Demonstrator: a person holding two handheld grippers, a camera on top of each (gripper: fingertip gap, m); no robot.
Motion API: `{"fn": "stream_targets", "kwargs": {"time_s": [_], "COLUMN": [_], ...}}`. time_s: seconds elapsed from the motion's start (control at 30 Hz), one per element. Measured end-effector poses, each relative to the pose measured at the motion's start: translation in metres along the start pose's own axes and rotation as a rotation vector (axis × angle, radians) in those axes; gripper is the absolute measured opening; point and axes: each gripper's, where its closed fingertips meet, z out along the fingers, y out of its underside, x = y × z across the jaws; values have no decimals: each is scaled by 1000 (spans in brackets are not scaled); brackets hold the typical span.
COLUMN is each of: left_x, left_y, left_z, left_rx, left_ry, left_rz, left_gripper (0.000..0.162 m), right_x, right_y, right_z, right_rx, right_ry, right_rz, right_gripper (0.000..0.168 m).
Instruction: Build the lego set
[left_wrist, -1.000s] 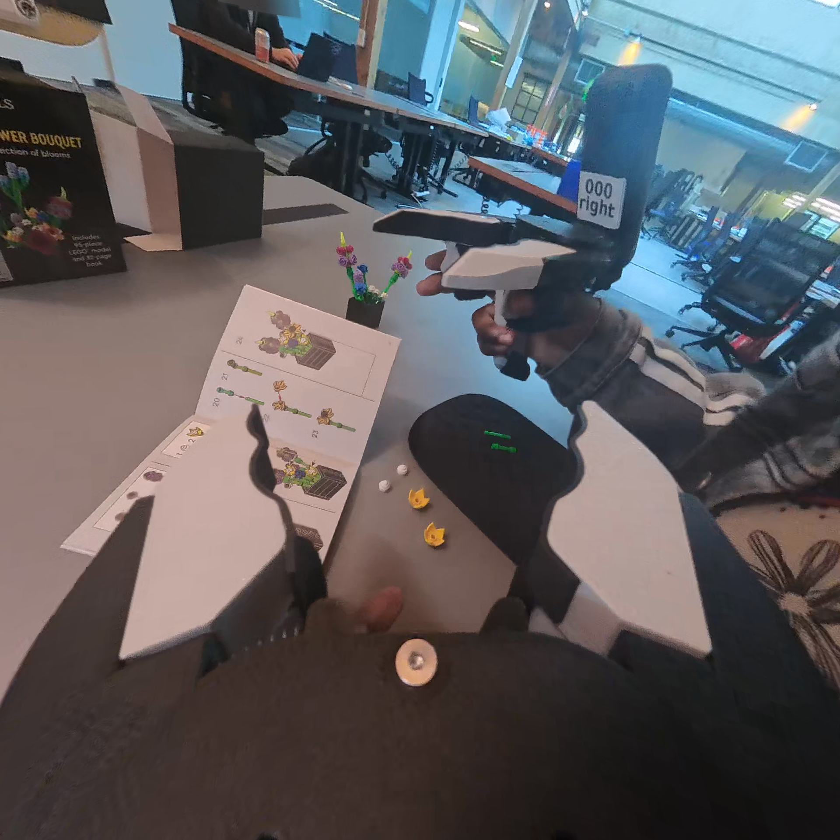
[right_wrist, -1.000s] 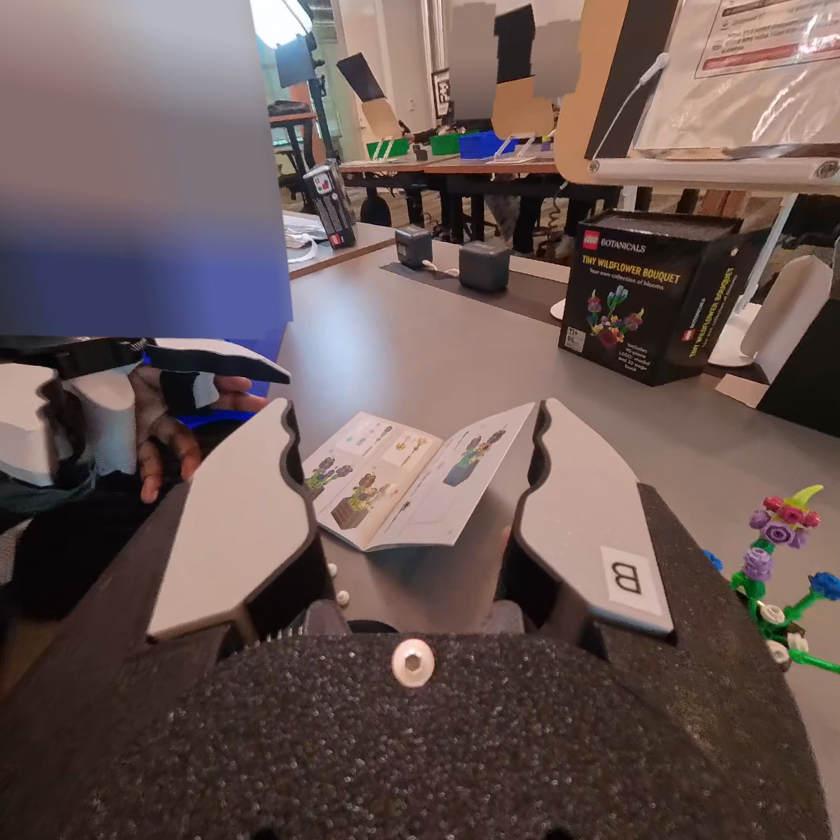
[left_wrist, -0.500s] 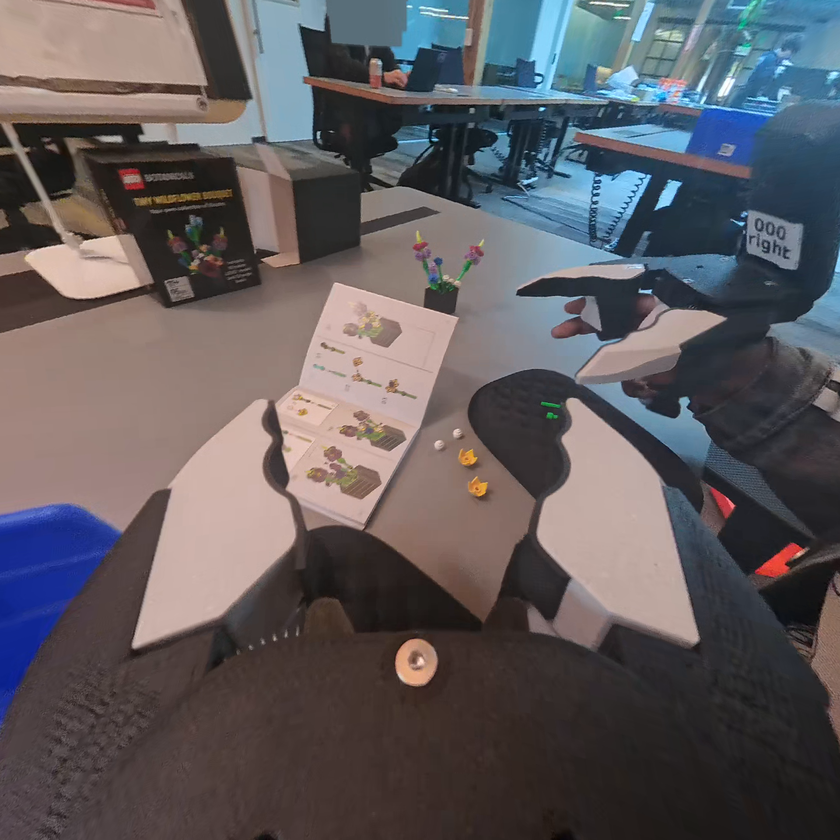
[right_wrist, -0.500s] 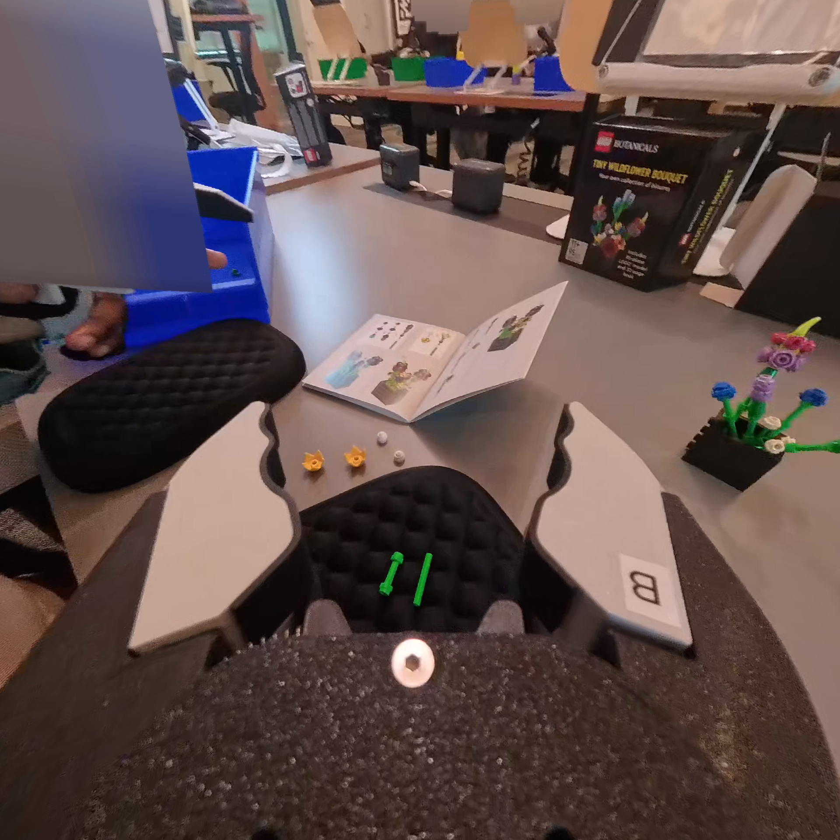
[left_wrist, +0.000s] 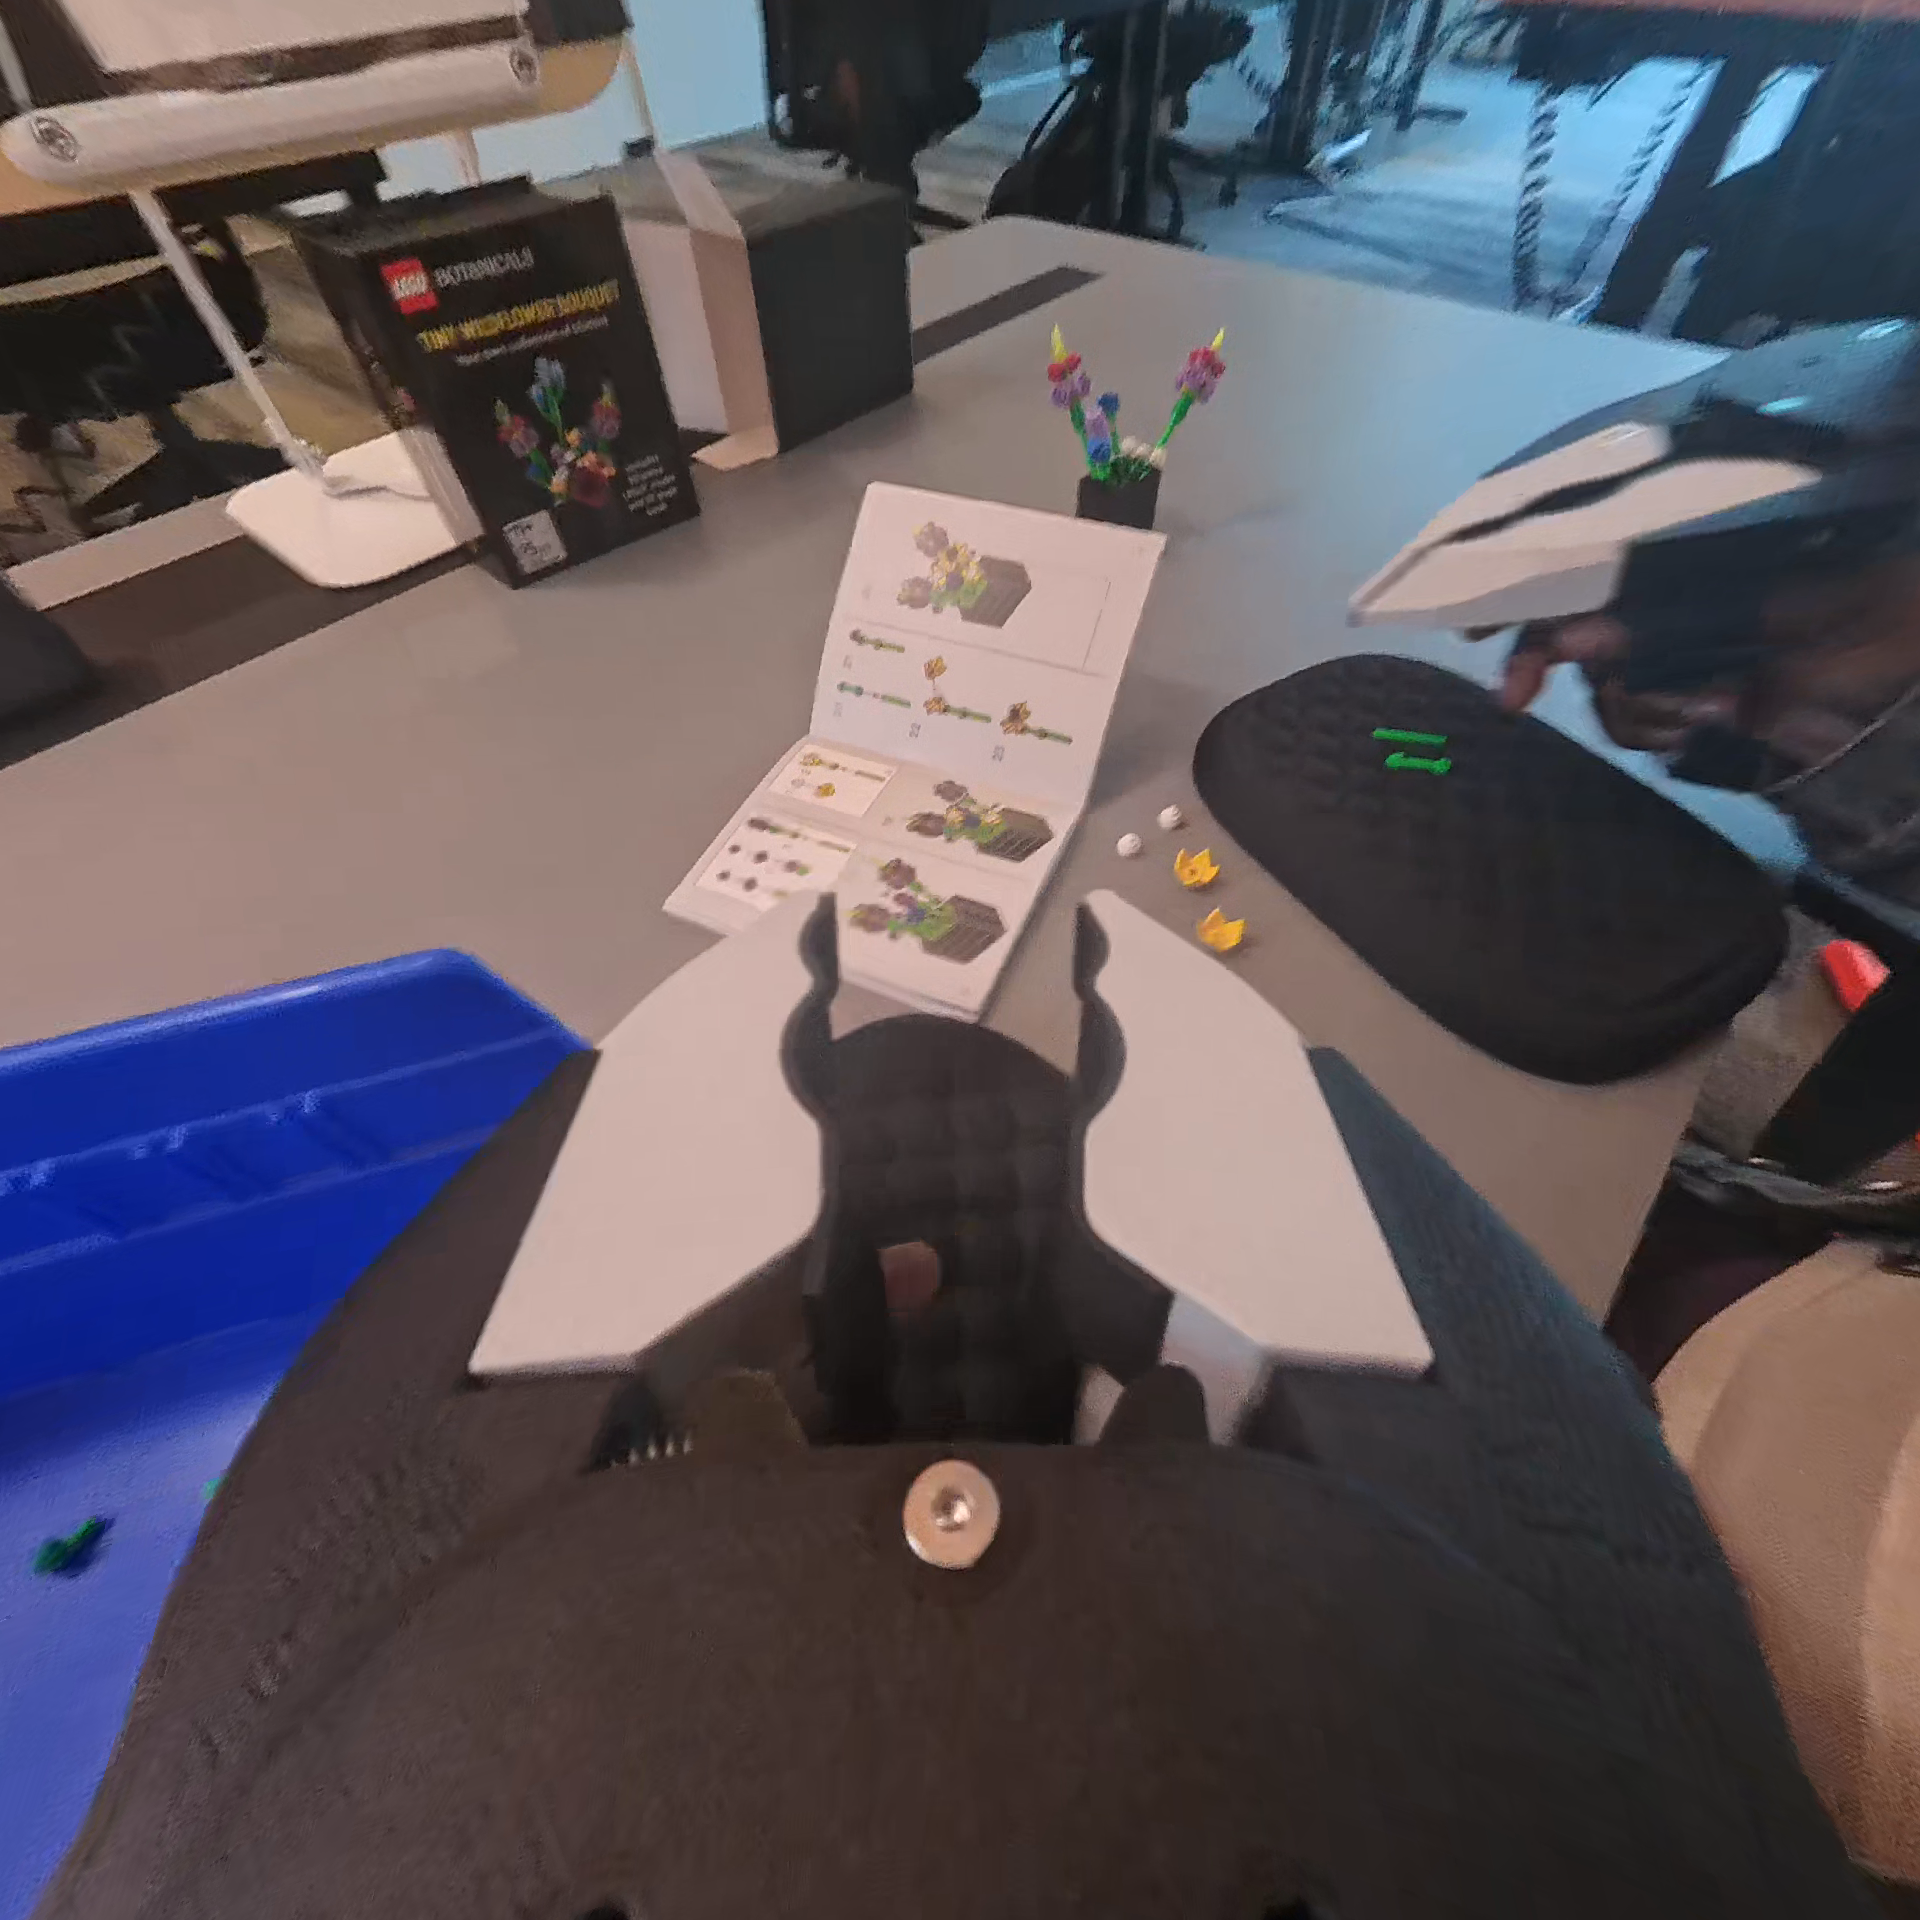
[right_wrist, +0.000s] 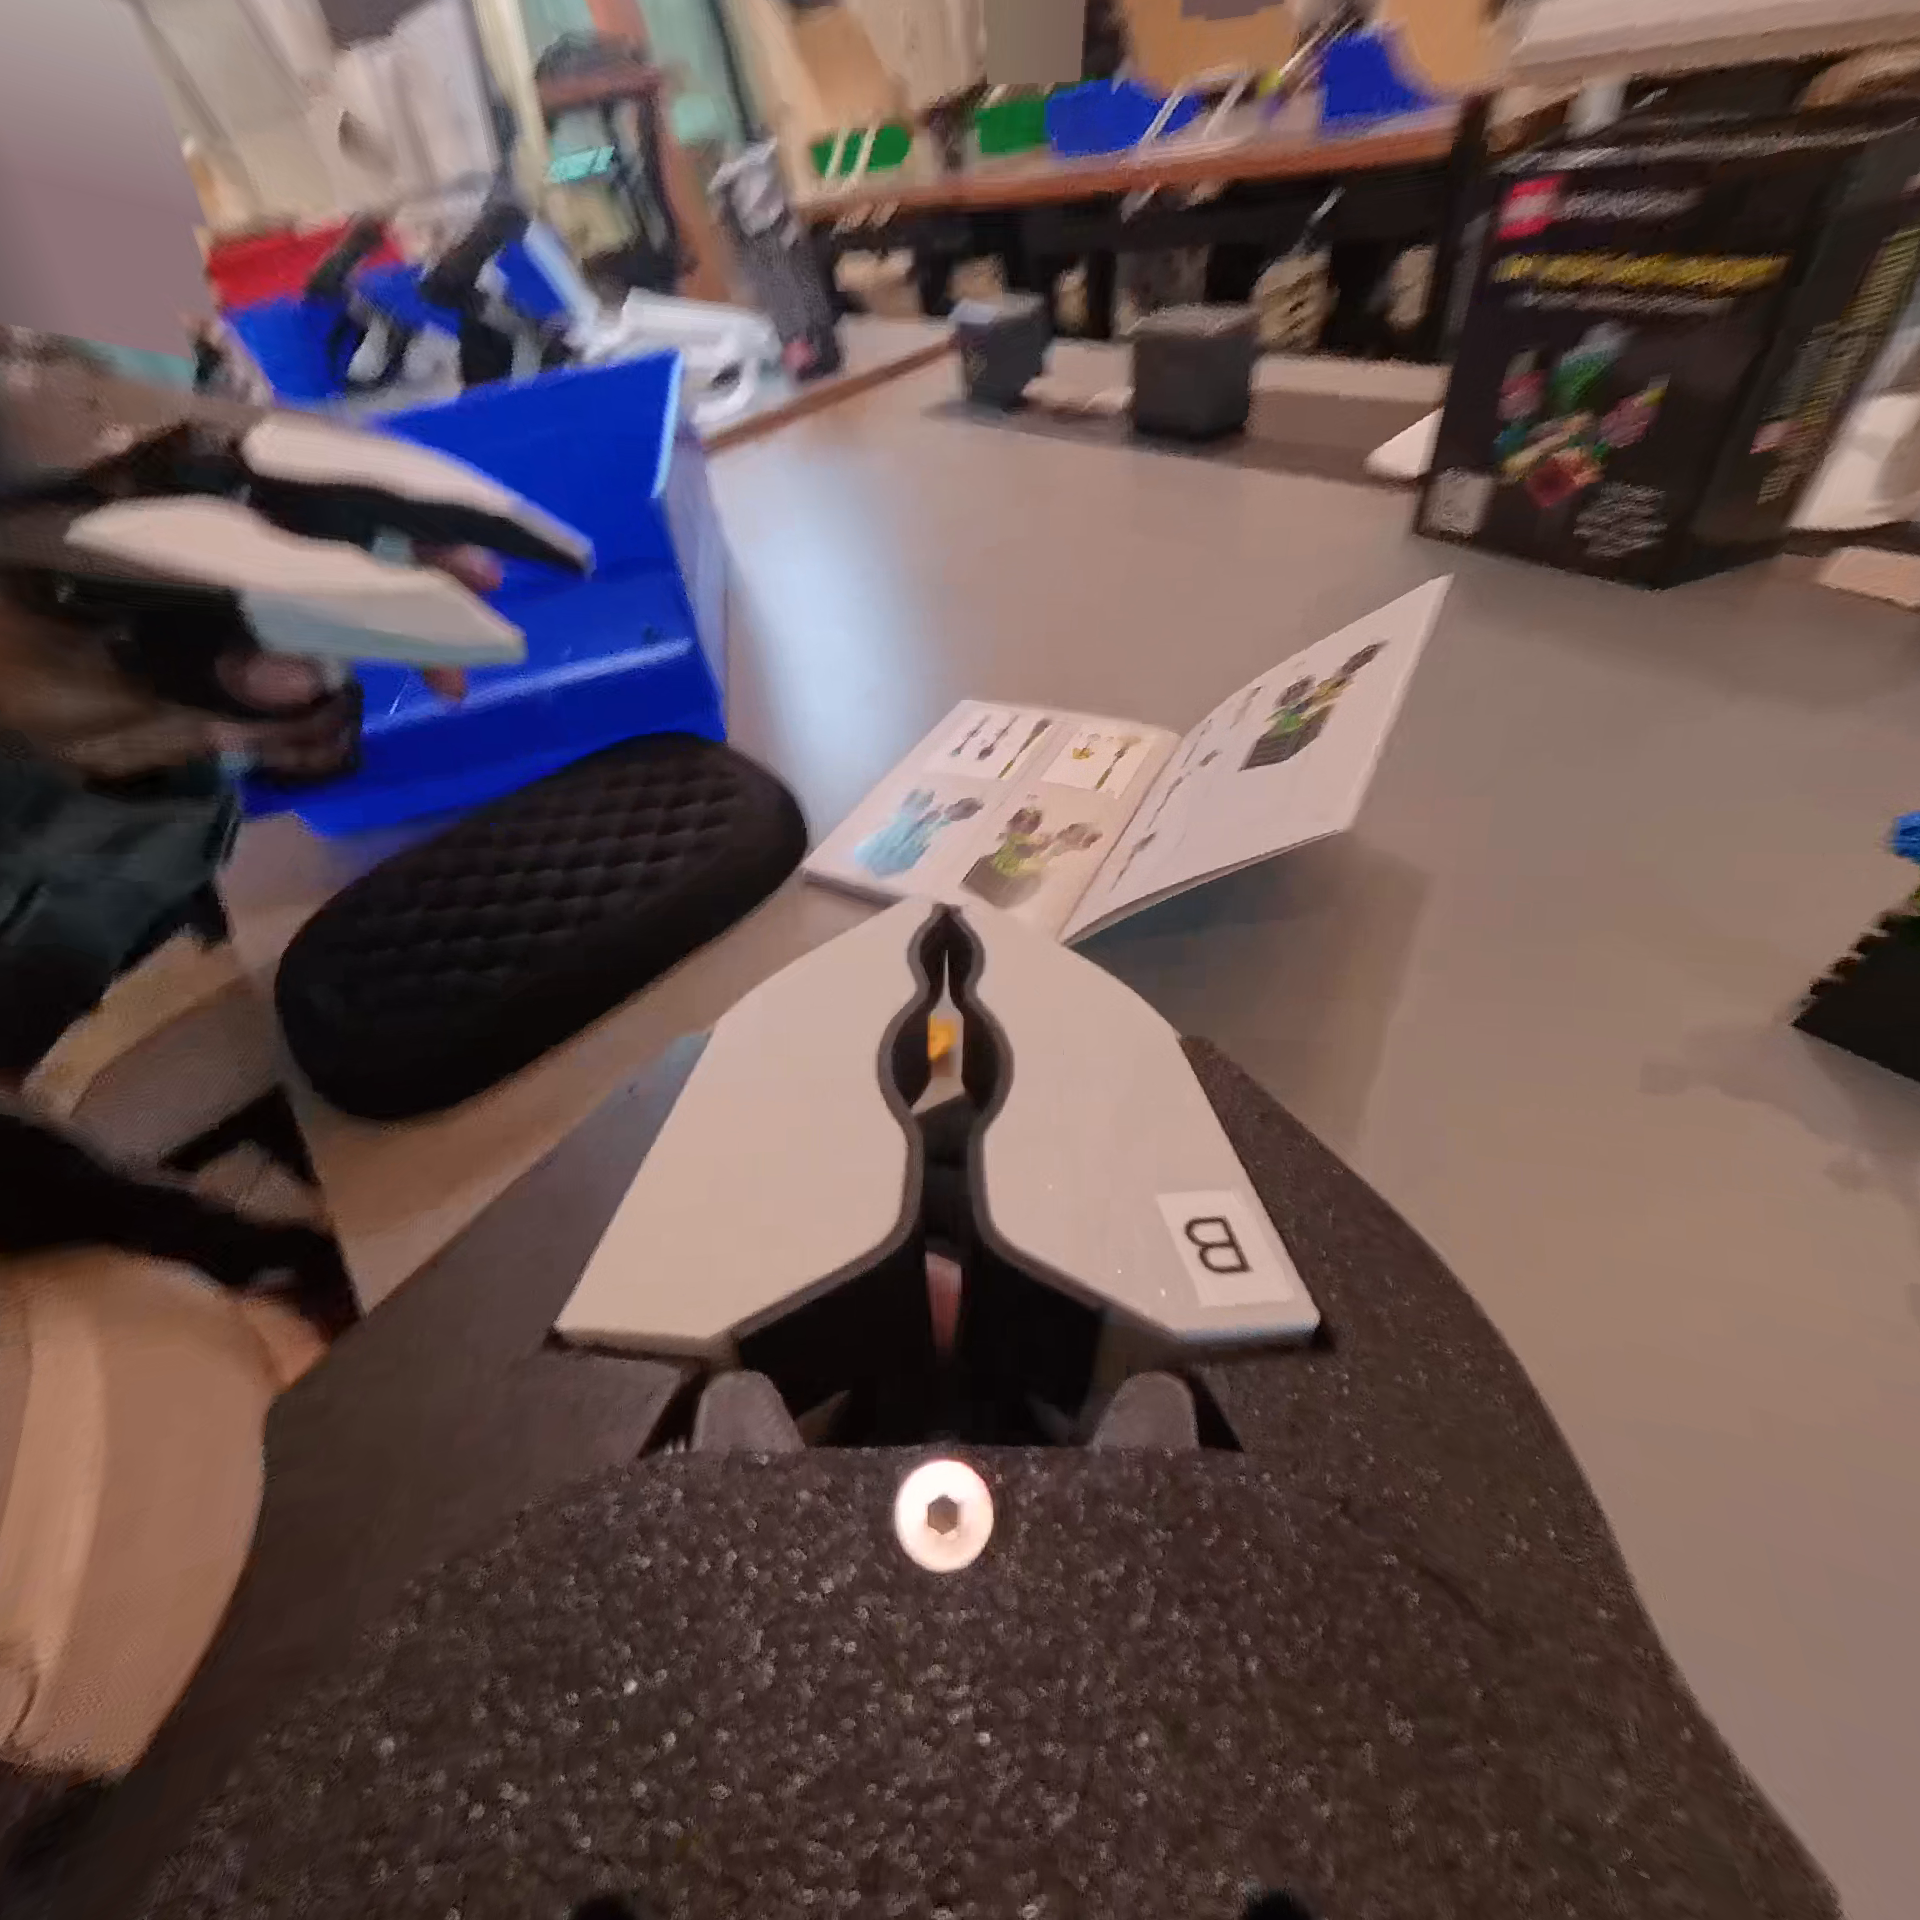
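Note:
The open instruction booklet (left_wrist: 935, 748) lies mid-table, also in the right wrist view (right_wrist: 1122, 800). Behind it stands the part-built flower model (left_wrist: 1117, 457) in a black pot. Two green stems (left_wrist: 1408, 750) lie on a black padded rest (left_wrist: 1486, 862). Two yellow flower pieces (left_wrist: 1195, 868) and two small white pieces (left_wrist: 1130, 845) lie between booklet and rest. My left gripper (left_wrist: 951, 935) is open and empty above a second black pad (left_wrist: 935, 1101). My right gripper (right_wrist: 943, 920) is shut with nothing visible in it, and shows above the rest's far end (left_wrist: 1361, 613).
A blue bin (left_wrist: 208, 1143) with small green parts sits at the left, also in the right wrist view (right_wrist: 582, 623). The black set box (left_wrist: 520, 384) and a lamp base (left_wrist: 343, 520) stand at the back. The left gripper (right_wrist: 551, 608) hovers before the bin.
The right gripper's fingers have closed from wide open to shut. The left gripper's fingers have narrowed, and it has drawn back toward the blue bin. Both views are blurred by motion.

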Motion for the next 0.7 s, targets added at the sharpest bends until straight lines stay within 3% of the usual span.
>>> {"fn": "stream_targets", "kwargs": {"time_s": [0.07,0.17,0.23,0.27,0.3,0.37,0.43,0.47,0.57,0.63,0.67,0.7], "left_x": [-17,-34,-45,-48,-49,-42,-26,-18,-7,-5,-3,-4], "left_y": [5,19,32,36,36,21,7,6,10,11,10,7], "left_z": [-5,-8,-8,-7,-6,-4,-3,0,10,15,17,18], "left_rx": [-55,-129,-184,-195,-184,-79,15,23,-2,-4,6,22], "left_ry": [-91,-138,-178,-192,-193,-164,-80,-32,-9,-28,-29,-46], "left_rz": [-34,-104,-108,-104,-100,-87,-40,-30,5,44,55,57], "left_gripper": [56,81,86,86,85,59,46,40,20,7,24,53], "right_x": [1,2,3,4,3,3,2,1,7,17,20,22], "right_y": [7,2,1,3,4,6,4,0,-10,-15,-18,-22], "right_z": [0,-2,-1,-1,-1,0,2,3,8,6,4,2], "right_rx": [-57,-9,13,1,-11,-29,-22,2,81,114,135,161], "right_ry": [26,47,43,47,44,58,64,63,128,224,260,290], "right_rz": [-29,-31,3,20,19,-2,-28,-36,-38,-55,-72,-90], "right_gripper": [0,1,17,15,0,0,0,6,74,103,110,116]}}
